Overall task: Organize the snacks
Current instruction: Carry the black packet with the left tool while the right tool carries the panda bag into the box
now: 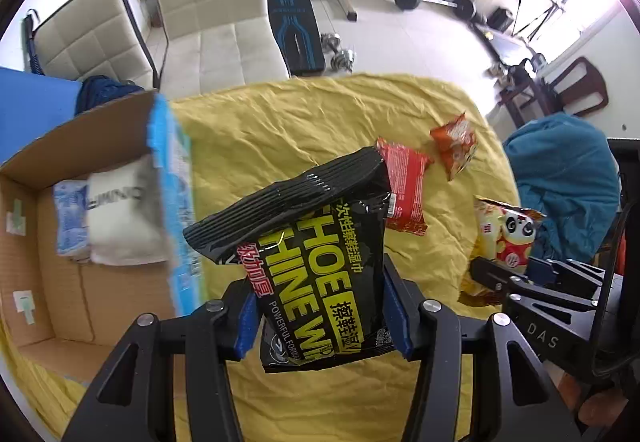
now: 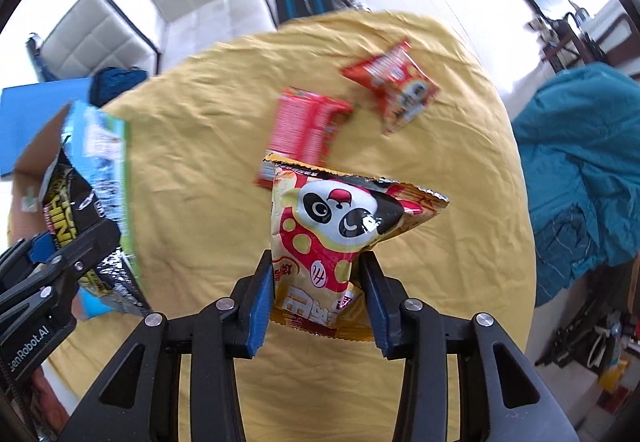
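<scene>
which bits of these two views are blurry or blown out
Left wrist view: the cardboard box edge is motion-smeared, the window top right is blown out, and the black wipes pack is sharp. Right wrist view: the two red packets are blurred, while the panda bag stays crisp.

Hanging upright above the yellow cloth: black shoe-wipe packet (image 1: pixel 320 262), panda snack bag (image 2: pixel 332 238). Lying flat on the cloth: red packet (image 2: pixel 308 130), orange-red bag (image 2: pixel 394 84). Sitting inside the cardboard box (image 1: pixel 48 162): white pack (image 1: pixel 120 218), pale blue pack (image 1: pixel 71 218).
</scene>
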{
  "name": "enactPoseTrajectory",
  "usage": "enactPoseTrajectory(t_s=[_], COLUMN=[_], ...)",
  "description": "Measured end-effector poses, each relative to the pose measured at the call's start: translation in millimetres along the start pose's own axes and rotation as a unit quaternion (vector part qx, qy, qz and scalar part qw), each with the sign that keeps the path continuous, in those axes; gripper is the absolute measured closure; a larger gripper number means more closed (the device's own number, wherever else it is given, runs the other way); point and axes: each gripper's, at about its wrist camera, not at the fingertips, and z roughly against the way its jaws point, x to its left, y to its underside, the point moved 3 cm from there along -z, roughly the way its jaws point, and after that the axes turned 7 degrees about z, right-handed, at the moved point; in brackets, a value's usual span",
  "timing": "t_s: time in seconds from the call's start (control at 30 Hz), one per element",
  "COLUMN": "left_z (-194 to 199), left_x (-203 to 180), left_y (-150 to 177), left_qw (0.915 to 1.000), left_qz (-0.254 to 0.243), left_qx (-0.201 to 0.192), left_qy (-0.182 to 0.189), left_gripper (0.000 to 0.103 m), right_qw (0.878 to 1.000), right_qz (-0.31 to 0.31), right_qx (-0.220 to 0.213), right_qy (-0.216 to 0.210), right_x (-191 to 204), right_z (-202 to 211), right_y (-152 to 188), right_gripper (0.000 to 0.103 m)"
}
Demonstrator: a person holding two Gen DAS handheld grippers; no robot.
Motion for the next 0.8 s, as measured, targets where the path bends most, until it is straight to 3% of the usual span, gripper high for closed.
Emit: enactPoseTrajectory(t_s=[0.2,0.43,0.6,0.8], left_z=[52,101,115,102], left_x=[34,107,166,241], left_y=[6,5,3,1], left_qw=[0.9991,0.9969,0.9961,0.9955], left_qz=[0.019,0.053,0.067,0.083], left_qx=[-0.033,-0.056,-0.058,-0.03], left_qy=[0.016,0.017,-0.008,-0.034], left_gripper=[0.054,0.054,0.054,0.054], right_qw=[0.998,0.992,0.986,0.981], right_qz=[0.039,0.101,0.14,0.17], right_qx=[-0.026,-0.039,-0.029,0.012], right_qy=[-0.029,-0.062,-0.081,-0.096], right_x=[54,146,215,285], right_z=[31,52,44,3], right_y=[-3,-10,-16,-24], right_gripper=[0.06,0.06,0.06,0.06])
